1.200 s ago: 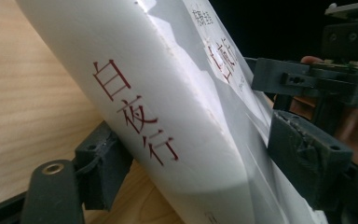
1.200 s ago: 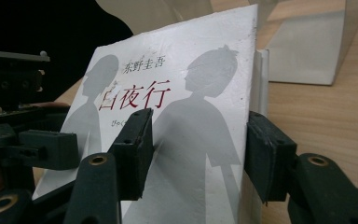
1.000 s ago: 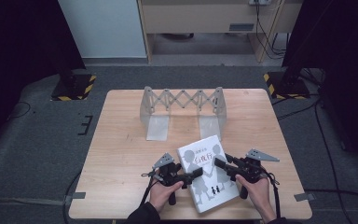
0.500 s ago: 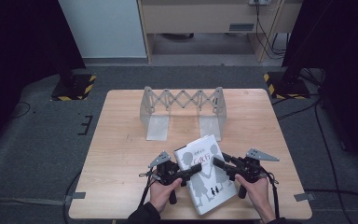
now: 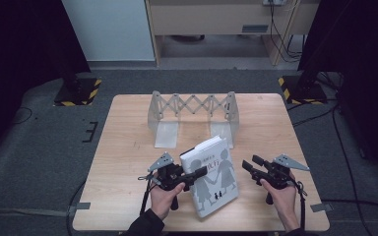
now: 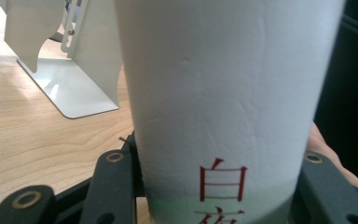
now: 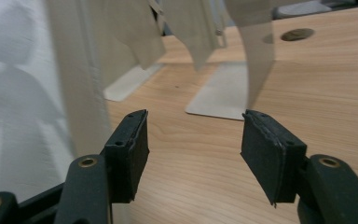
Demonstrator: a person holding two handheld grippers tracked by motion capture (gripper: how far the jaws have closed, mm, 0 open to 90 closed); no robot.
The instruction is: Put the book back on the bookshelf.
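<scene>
A thick white book (image 5: 215,173) with black silhouette figures on its cover stands tilted at the table's front middle. My left gripper (image 5: 197,173) is shut on it, jaws clamped across its thickness. The white spine (image 6: 219,93) with red characters rises between the jaws of my left gripper (image 6: 214,161). My right gripper (image 5: 250,163) sits just right of the book, open and apart from it. In the right gripper view the right gripper (image 7: 193,144) holds nothing, and the book's cover (image 7: 28,93) stands at the left beside the left jaw.
A pale metal expanding book rack (image 5: 193,110) stands across the back middle of the wooden table (image 5: 128,147). Its foot plates (image 6: 74,93) lie just beyond the book; one rack foot plate (image 7: 228,95) lies ahead of the right jaws. Dark floor surrounds the table.
The right gripper has come off the book's right edge and drawn slightly right. The left gripper keeps its hold and the book now stands more upright.
</scene>
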